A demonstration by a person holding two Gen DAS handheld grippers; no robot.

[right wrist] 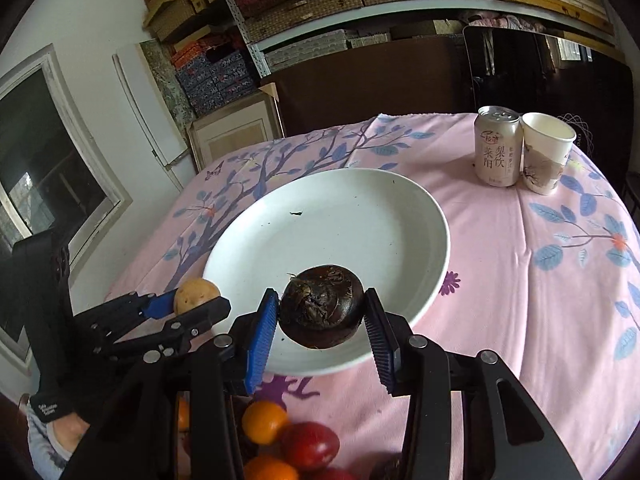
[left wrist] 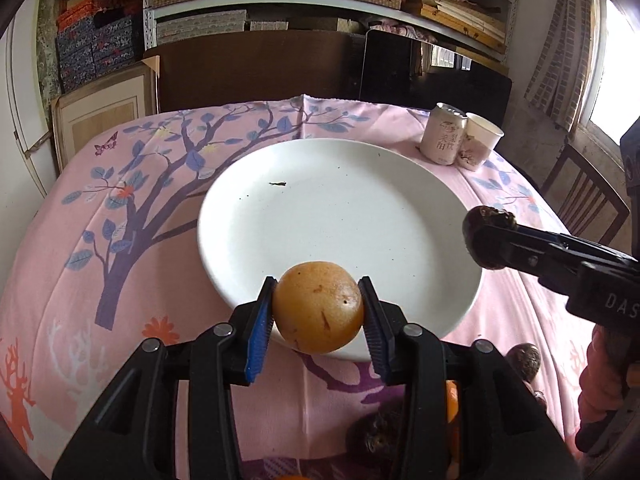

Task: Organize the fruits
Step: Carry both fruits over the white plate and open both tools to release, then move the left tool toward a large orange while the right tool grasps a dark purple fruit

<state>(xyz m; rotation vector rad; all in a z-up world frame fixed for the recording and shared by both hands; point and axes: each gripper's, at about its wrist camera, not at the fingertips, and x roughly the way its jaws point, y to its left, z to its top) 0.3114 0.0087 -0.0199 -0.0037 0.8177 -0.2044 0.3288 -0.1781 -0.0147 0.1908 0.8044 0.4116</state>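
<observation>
Nearest, the left gripper [left wrist: 319,314] has its blue pads closed on a tan round fruit [left wrist: 319,307], and the right gripper [right wrist: 321,311] pinches a dark, wrinkled purple fruit [right wrist: 321,306], each held just above the near rim of the white plate [right wrist: 400,220] ahead of the fingertips. Both fruits are round, so released from this height they could roll off the shallow rim. Only the right view shows the oranges [right wrist: 264,420] and red fruit [right wrist: 310,442] below its fingers; the drink can [right wrist: 498,146] and paper cup [right wrist: 546,152] stand farthest away.
</observation>
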